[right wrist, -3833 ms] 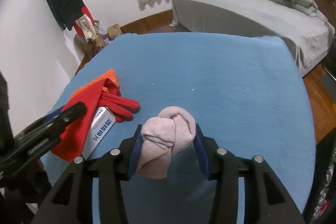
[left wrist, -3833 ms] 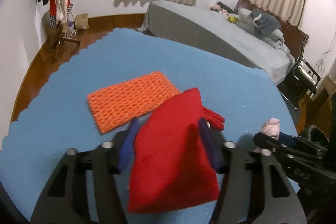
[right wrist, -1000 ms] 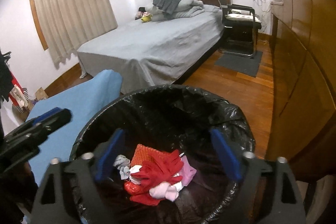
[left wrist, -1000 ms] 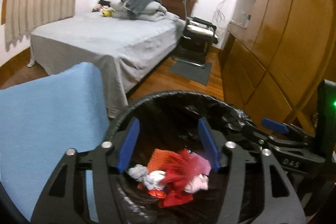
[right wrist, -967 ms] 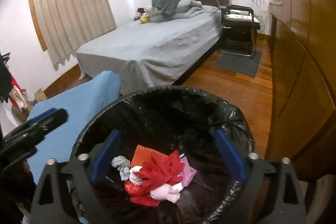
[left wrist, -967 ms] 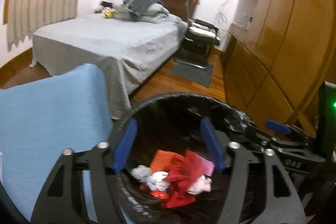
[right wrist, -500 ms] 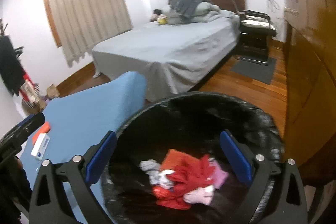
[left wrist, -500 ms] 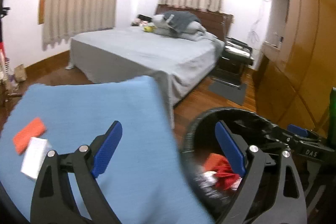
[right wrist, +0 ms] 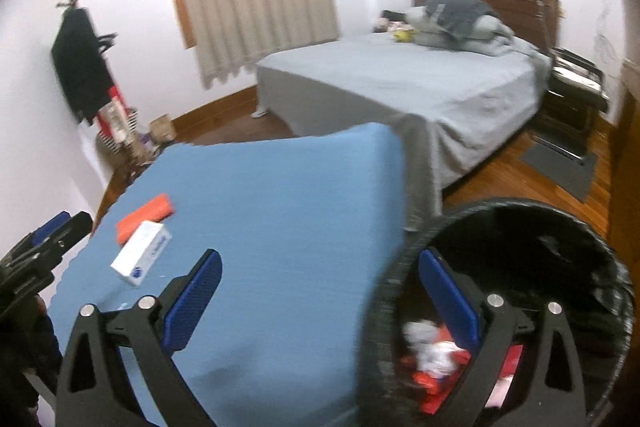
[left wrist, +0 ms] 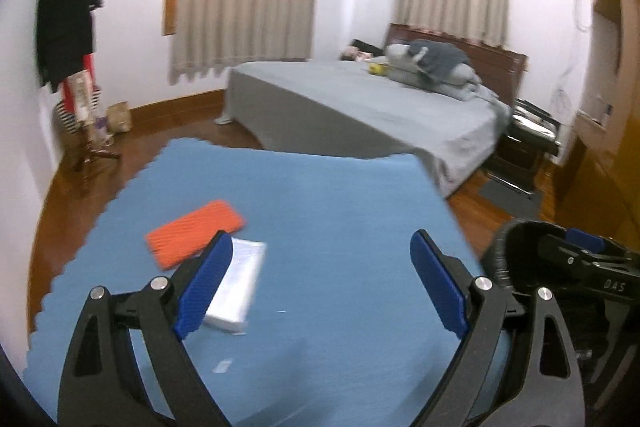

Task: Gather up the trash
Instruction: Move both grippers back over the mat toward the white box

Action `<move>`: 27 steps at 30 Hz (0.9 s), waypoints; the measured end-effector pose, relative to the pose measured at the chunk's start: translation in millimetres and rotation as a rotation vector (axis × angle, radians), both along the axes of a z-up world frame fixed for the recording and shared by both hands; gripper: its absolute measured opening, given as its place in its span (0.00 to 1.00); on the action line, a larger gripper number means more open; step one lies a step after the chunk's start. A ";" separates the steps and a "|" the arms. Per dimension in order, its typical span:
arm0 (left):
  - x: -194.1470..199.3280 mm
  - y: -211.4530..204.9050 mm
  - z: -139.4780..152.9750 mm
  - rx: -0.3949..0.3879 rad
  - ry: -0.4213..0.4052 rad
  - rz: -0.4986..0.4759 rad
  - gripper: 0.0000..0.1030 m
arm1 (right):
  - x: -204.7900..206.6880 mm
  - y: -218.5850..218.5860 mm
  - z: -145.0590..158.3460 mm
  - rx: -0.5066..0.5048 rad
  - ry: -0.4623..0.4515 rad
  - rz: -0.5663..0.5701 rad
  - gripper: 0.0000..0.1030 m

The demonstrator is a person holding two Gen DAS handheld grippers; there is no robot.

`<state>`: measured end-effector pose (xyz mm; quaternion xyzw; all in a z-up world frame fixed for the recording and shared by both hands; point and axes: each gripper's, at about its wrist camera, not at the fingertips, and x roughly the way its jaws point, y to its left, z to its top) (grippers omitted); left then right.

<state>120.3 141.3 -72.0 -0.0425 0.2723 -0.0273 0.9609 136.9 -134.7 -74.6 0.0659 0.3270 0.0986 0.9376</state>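
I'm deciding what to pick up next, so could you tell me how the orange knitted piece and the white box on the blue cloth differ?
The orange knitted piece is soft, ribbed fabric lying flat; the white box is a rigid carton that stands taller off the cloth. The knitted piece is plain orange, while the box carries blue printing. The piece lies farther from the grippers, the box nearer. Both rest side by side on the blue cloth, ungripped.

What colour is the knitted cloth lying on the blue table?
The knitted cloth is orange; it shows best in the left wrist view.
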 end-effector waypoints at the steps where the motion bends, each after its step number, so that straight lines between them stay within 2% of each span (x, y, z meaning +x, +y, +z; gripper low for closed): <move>1: -1.0 7.9 -0.6 0.004 0.002 0.015 0.85 | 1.9 11.0 -0.1 0.001 0.002 0.021 0.94; 9: -8.5 92.4 -19.1 0.013 0.048 0.160 0.85 | 15.5 102.3 -10.4 -0.011 0.007 0.161 0.94; 20: -5.7 156.8 -52.0 0.017 0.122 0.248 0.85 | 33.1 196.2 -55.8 -0.001 0.089 0.237 0.94; 27: -0.7 191.1 -65.7 -0.003 0.151 0.286 0.85 | 36.4 243.0 -70.3 -0.015 0.117 0.257 0.94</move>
